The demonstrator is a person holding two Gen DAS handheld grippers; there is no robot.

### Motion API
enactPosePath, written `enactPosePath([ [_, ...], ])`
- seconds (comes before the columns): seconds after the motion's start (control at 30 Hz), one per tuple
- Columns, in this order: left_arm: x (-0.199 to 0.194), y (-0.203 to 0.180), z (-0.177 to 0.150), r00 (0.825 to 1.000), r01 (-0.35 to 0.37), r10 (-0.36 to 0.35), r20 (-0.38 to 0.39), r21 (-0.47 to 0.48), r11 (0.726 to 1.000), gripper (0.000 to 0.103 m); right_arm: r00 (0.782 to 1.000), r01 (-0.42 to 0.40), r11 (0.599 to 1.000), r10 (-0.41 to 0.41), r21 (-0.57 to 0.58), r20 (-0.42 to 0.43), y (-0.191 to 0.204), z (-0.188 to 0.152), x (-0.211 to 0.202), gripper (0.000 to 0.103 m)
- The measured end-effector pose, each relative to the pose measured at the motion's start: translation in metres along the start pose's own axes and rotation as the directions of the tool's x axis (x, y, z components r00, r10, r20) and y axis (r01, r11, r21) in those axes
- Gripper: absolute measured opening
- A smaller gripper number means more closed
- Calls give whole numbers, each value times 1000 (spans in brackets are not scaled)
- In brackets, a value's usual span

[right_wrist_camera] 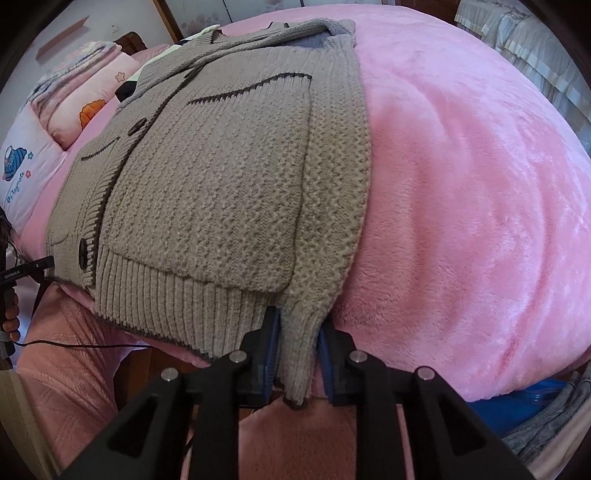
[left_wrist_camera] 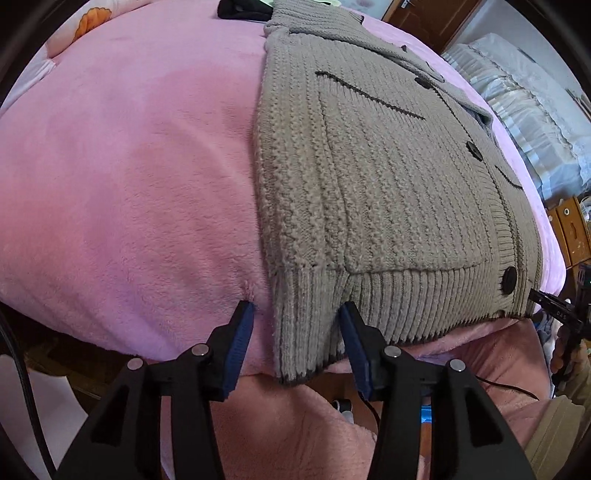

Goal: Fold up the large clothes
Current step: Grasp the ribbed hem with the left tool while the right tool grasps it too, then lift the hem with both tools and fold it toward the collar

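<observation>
A grey-brown knitted cardigan (left_wrist_camera: 388,177) with dark buttons and pockets lies on a pink fleece blanket (left_wrist_camera: 129,177), its ribbed hem hanging over the near edge. My left gripper (left_wrist_camera: 297,310) is open, its fingers on either side of the hem's left corner. In the right wrist view the cardigan (right_wrist_camera: 221,177) lies on the same blanket (right_wrist_camera: 461,184). My right gripper (right_wrist_camera: 297,325) stands with its blue pads close on either side of the hem's right corner, a small gap showing.
Patterned pillows (right_wrist_camera: 55,129) lie at the bed's far left. A dark garment (left_wrist_camera: 243,9) lies past the collar. A white ruffled bedcover (left_wrist_camera: 524,103) and wooden furniture (left_wrist_camera: 570,229) stand to the right. A pink quilted cover (right_wrist_camera: 74,350) hangs below the bed edge.
</observation>
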State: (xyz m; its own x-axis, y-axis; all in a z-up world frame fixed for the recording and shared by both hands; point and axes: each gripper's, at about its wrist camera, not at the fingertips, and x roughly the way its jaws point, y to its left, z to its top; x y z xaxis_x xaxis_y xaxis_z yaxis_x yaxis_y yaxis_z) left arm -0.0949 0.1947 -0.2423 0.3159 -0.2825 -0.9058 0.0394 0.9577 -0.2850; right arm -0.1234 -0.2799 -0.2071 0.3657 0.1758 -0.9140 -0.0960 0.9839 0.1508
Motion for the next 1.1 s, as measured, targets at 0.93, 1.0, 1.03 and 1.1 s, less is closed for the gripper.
enactPosePath([
  [0.93,-110,-33,205,895,324,-206,397,-259,910,8,845,-289,948,188,133,500,-14,211,-137,6],
  [1.0,-100,-21,239,895,306,-167,414,-296,905,8,842,-291,942,172,164,511,-23,241,-126,6],
  [1.03,-91,-19,258,896,292,-145,420,-310,905,8,844,-291,940,165,177,511,-29,258,-118,6],
  [1.1,-72,-12,289,902,264,-114,416,-324,908,8,848,-296,932,156,209,506,-37,293,-95,6],
])
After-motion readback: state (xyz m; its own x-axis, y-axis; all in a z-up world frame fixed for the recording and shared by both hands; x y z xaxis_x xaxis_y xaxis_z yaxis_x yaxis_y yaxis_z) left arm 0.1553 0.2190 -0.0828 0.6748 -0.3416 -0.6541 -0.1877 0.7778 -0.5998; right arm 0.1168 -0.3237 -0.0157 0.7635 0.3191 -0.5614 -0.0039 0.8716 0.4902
